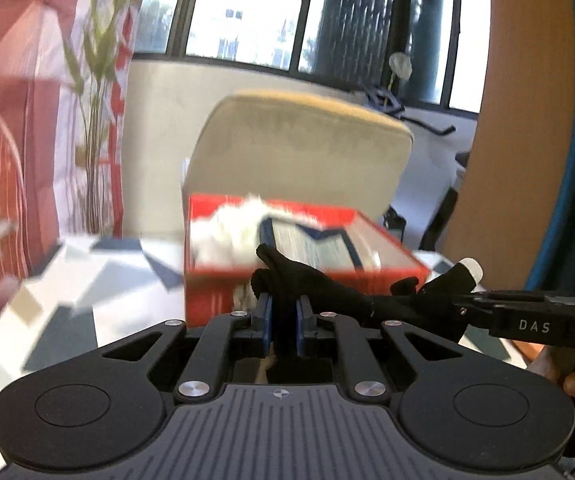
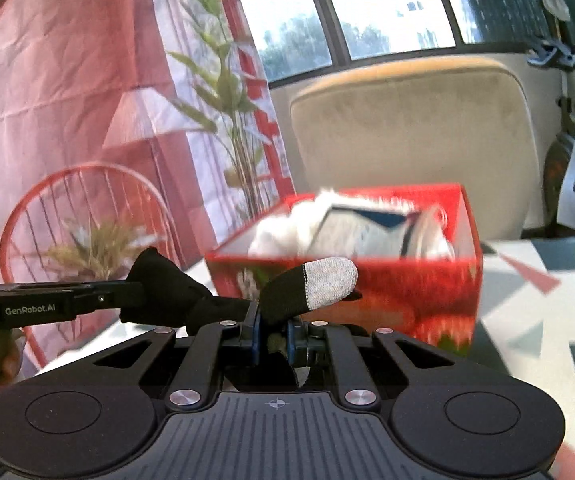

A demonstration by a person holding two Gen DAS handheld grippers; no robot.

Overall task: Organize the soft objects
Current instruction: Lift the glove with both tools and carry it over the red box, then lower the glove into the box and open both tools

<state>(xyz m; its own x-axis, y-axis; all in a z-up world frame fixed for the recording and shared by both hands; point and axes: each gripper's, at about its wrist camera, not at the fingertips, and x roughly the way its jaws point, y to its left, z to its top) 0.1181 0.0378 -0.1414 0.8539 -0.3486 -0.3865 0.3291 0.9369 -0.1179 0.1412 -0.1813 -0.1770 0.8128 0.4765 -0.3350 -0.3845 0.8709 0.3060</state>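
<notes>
Both tools share one black glove, probably so the limp knit hangs stretched between them rather than bunching. The left gripper is pressed together on one end of it; the right gripper pinches the other end, where a finger with a grey woven tip flops out ahead of the pads. Just beyond both tools sits the glossy red box (likely the destination), already holding fluffy white fabric and a striped folded cloth.
</notes>
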